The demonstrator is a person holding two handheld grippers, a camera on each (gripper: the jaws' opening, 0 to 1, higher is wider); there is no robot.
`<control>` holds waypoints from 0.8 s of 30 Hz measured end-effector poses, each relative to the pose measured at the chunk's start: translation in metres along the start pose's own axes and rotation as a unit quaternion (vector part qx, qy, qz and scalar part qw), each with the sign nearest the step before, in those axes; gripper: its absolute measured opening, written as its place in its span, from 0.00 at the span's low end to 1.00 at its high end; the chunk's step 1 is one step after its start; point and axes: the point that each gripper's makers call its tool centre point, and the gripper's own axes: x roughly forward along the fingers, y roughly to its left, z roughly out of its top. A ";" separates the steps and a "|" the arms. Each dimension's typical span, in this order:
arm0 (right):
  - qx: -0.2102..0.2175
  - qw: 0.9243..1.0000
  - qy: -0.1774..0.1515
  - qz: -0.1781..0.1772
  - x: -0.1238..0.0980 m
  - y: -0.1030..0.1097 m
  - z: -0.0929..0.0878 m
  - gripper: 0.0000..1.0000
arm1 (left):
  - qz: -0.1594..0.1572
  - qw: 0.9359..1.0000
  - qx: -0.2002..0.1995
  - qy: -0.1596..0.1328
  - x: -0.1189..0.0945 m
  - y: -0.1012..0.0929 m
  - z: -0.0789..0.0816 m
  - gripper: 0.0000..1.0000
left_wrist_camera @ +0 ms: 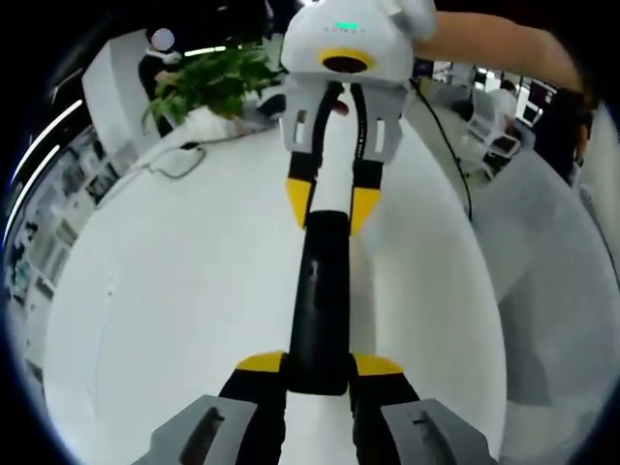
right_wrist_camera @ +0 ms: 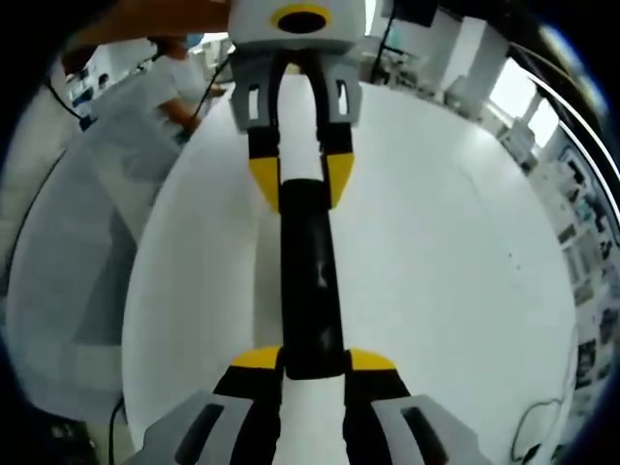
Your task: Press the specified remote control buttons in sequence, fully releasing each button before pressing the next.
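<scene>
**Remote held end to end, no button press in sight**

Nearest in the left gripper view, the left claw (left_wrist_camera: 318,366) had its yellow-tipped jaws clamped on the near end of the black remote control (left_wrist_camera: 318,305), which ran straight away from the camera above the white surface (left_wrist_camera: 145,320). At the far end, the right claw (left_wrist_camera: 332,205) pinched the other end of that same remote. The right gripper view showed the mirror of it: the right claw (right_wrist_camera: 314,360) gripped the near end of the remote control (right_wrist_camera: 310,281), and the left claw (right_wrist_camera: 297,182) held the far one. Both claws were busy holding, so neither jaw tip rested on a button. The buttons themselves were too dark to pick out. By my reading, the pressing sequence was not visibly under way; one claw would have to let go first. Beyond, a potted plant (left_wrist_camera: 208,82) and a looped cable (left_wrist_camera: 179,160) sat on the surface's far edge.
</scene>
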 end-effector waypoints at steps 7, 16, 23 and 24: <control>0.004 1.000 -0.001 0.002 0.001 0.018 -0.001 0.20 | -0.004 1.000 0.000 0.001 0.000 -0.016 -0.002 0.23; 0.011 1.000 -0.003 0.006 0.004 0.036 -0.004 0.20 | -0.010 1.000 -0.002 0.002 0.003 -0.035 -0.006 0.23; 0.014 1.000 -0.005 0.008 0.007 0.047 -0.007 0.20 | -0.016 1.000 -0.006 0.001 0.008 -0.045 -0.009 0.23; 0.014 1.000 -0.005 0.009 0.008 0.049 -0.007 0.20 | -0.016 1.000 -0.007 0.001 0.009 -0.047 -0.009 0.23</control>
